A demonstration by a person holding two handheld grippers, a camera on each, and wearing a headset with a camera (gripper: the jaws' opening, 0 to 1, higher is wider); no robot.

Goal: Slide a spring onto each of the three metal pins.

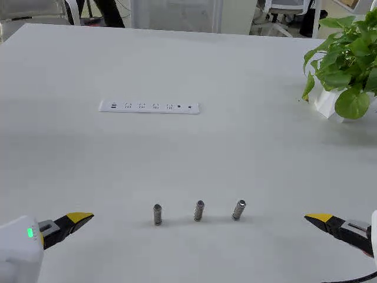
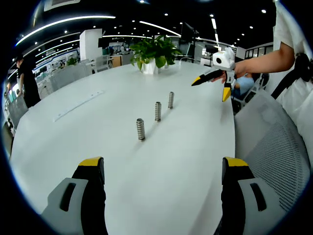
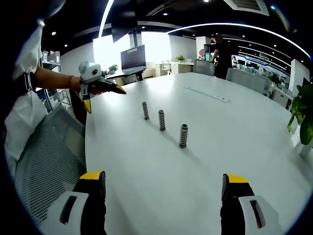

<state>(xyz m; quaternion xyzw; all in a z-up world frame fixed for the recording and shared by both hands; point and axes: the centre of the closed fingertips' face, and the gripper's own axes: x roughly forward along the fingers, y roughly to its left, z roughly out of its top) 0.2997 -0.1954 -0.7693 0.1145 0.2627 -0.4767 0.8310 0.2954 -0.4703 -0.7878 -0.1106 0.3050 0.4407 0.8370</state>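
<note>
Since all three pins [image 1: 199, 210] stand in a row on the worktop [image 1: 235, 147], each apparently wearing its spring [image 1: 157, 214], and the left gripper [image 2: 164, 164] and right gripper [image 3: 163, 177] hold their fingers [image 2: 91, 166] wide and empty, a careless sweep could topple one.

Office workbench: a wide pale-grey table [image 1: 265, 159] carries a row of three upright metal pins [image 1: 199, 210], each sleeved in one of the springs [image 1: 157, 216]. The row stands between the left gripper [image 1: 73, 221] and the right gripper [image 1: 324, 221]. Well beyond both tools, a white power strip [image 1: 149, 107] lies flat. A potted plant [image 1: 341, 82] stands far ahead of the right gripper.
</note>
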